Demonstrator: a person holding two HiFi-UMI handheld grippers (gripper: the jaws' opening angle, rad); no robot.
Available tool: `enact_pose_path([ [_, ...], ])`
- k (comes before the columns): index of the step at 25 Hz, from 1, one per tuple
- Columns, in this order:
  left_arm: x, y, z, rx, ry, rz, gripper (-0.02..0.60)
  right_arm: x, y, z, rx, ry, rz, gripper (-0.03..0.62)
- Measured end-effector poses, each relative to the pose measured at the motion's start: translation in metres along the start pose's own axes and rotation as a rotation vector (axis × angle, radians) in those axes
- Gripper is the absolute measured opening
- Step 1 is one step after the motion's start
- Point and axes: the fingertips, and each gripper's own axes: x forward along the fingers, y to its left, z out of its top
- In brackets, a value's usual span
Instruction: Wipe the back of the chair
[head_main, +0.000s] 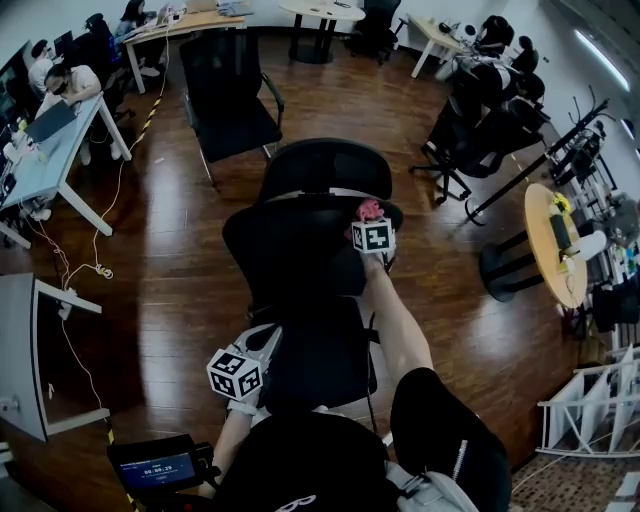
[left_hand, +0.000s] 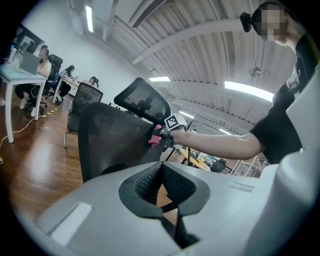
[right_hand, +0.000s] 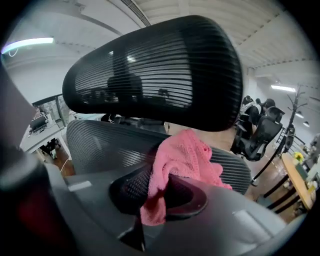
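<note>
The chair (head_main: 300, 300) stands on the wood floor (head_main: 180, 250) right in front of me, with its headrest (right_hand: 160, 70) on the far side from my camera. My right gripper (right_hand: 157, 192) is clamped on a pink cloth (right_hand: 182, 160). The cloth is bunched between the jaws, with folds spilling out above them and a tail hanging below. It presses against the top edge of the mesh back (right_hand: 100, 140), just under the headrest. In the head view that spot is toward the right end of the edge, and my right arm is stretched out over the chair to reach it. My left gripper (left_hand: 162, 186) sits low at my left side, beside the lower part of the chair and well apart from the cloth. Its jaws are drawn together with nothing between them. Its view looks up along the back from the side and shows the right gripper and the cloth at the top. Beyond the chair is a second black chair (head_main: 230, 90). White desks (head_main: 60, 140) with seated people are on the left, and a round table (head_main: 555, 245) is on the right.
</note>
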Motion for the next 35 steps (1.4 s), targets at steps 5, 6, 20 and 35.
enact_pose_path([
  [5, -0.033, 0.015, 0.002, -0.013, -0.029, 0.034, -0.008, 0.012, 0.072, 0.018, -0.068, -0.004, 0.065, 0.049],
  [6, -0.041, 0.019, 0.002, -0.016, -0.035, 0.043, -0.008, 0.014, 0.086, 0.022, -0.077, -0.006, 0.076, 0.049],
  [20, -0.136, 0.064, -0.001, -0.054, -0.113, 0.137, -0.008, 0.032, 0.254, 0.046, -0.193, -0.025, 0.202, 0.049],
  [35, -0.169, 0.076, 0.021, 0.02, -0.16, 0.073, -0.008, 0.019, 0.321, 0.049, -0.234, -0.077, 0.376, 0.049],
])
